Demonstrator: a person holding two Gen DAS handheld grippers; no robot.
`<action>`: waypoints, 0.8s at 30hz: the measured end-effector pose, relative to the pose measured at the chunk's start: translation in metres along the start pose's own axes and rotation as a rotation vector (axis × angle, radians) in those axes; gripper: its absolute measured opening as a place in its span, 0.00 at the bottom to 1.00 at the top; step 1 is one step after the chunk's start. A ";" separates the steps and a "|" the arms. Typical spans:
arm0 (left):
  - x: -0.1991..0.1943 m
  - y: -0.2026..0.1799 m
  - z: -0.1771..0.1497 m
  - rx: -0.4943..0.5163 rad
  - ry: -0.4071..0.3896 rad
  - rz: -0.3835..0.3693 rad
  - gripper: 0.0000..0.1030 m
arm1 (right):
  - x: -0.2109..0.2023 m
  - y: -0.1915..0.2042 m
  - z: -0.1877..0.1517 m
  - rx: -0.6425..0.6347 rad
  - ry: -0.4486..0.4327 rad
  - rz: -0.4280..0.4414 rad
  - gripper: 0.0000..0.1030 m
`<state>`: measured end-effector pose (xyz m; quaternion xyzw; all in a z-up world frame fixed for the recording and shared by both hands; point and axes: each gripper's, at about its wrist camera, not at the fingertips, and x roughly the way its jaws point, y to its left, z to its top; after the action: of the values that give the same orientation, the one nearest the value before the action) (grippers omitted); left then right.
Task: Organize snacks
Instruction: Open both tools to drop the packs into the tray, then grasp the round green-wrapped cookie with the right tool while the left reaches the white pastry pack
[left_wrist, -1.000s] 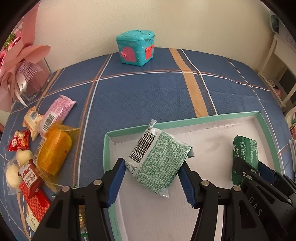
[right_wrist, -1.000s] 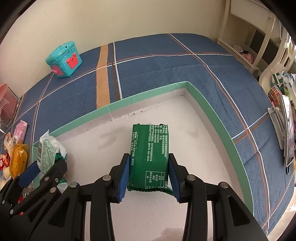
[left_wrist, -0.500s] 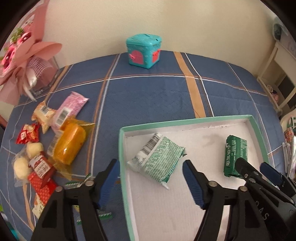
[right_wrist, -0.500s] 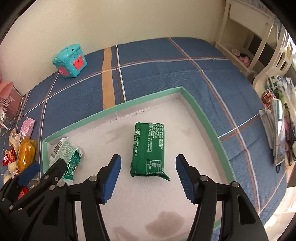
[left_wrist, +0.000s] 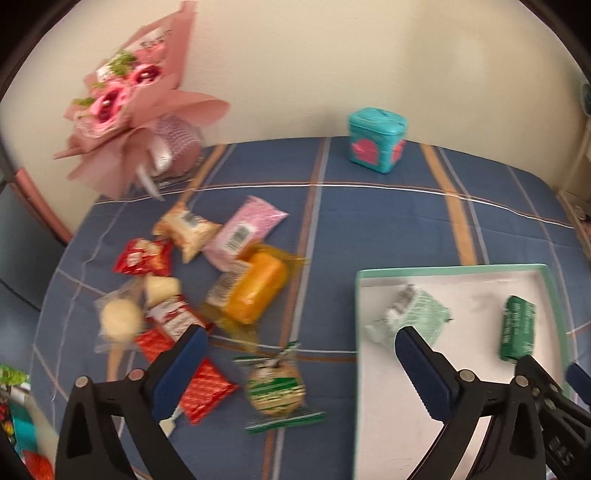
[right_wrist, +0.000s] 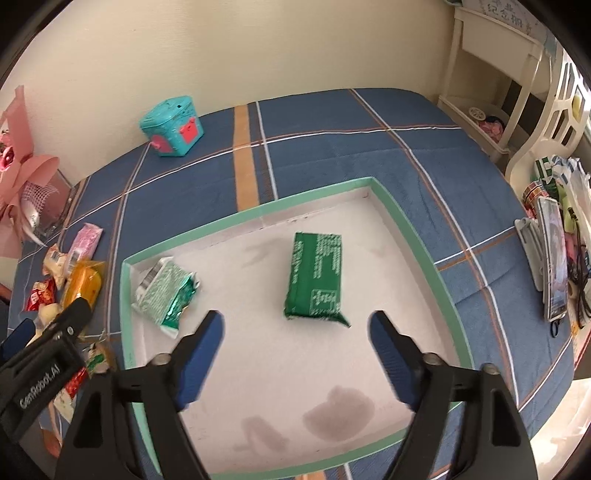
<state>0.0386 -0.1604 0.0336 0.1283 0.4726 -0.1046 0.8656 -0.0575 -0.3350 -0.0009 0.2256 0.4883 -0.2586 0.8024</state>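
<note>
Green packs (right_wrist: 316, 275) and (right_wrist: 165, 291) sit in the tray (right_wrist: 413, 236), left gripper (left_wrist: 295, 365) and right gripper (right_wrist: 295, 334) both released and empty, snack pile (left_wrist: 221, 273) left of tray not yet sorted

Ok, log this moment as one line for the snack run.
left gripper: open, over loose snacks | right gripper: open, over white tray | in tray: dark green packet, pale green packet
</note>
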 end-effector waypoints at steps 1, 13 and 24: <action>0.000 0.005 -0.002 -0.003 0.000 0.015 1.00 | -0.002 0.003 -0.002 -0.004 -0.004 0.009 0.95; -0.009 0.052 -0.029 -0.099 0.028 0.102 1.00 | -0.024 0.046 -0.027 -0.096 -0.022 0.093 0.96; -0.019 0.092 -0.041 -0.174 0.041 0.154 1.00 | -0.032 0.063 -0.043 -0.076 -0.027 0.173 0.96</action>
<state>0.0241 -0.0590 0.0401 0.0908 0.4861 0.0064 0.8692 -0.0588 -0.2541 0.0170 0.2329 0.4653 -0.1726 0.8363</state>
